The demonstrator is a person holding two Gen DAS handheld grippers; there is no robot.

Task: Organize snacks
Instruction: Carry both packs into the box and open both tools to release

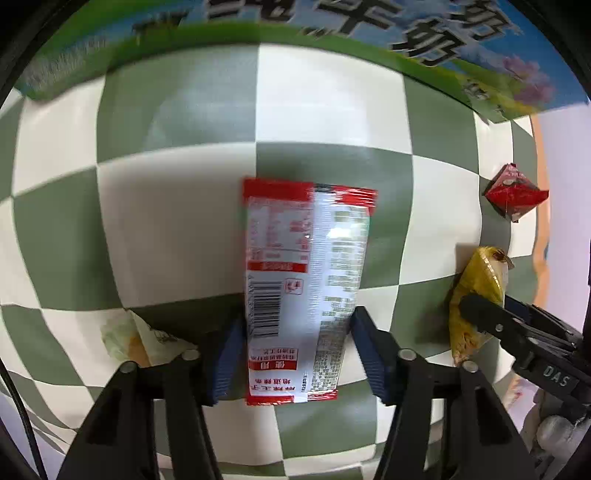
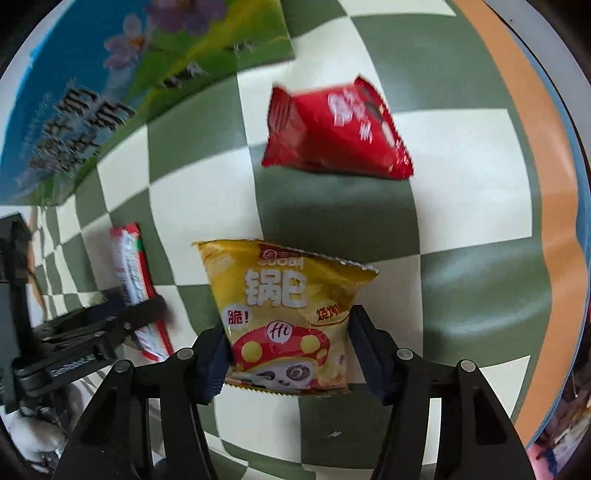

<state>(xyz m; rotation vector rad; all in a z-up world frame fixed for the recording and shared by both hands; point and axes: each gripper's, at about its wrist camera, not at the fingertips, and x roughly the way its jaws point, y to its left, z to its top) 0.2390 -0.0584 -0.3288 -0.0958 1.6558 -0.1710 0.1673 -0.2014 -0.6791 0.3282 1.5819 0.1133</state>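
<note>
Leaving bare checkered cloth [image 1: 177, 221] around, left gripper [image 1: 297, 354] clamps red-white packet [image 1: 295, 280]; right gripper [image 2: 288, 354] pinches yellow bag [image 2: 288, 314]

Ahead of my left gripper [image 1: 297, 354], the checkered table [image 1: 177, 221] lies bare up to a printed carton [image 1: 332, 33] that blocks the far side. To my right, a small red packet [image 2: 338, 133] sits just beyond the yellow snack bag [image 2: 291, 317], with open table around it.
</note>
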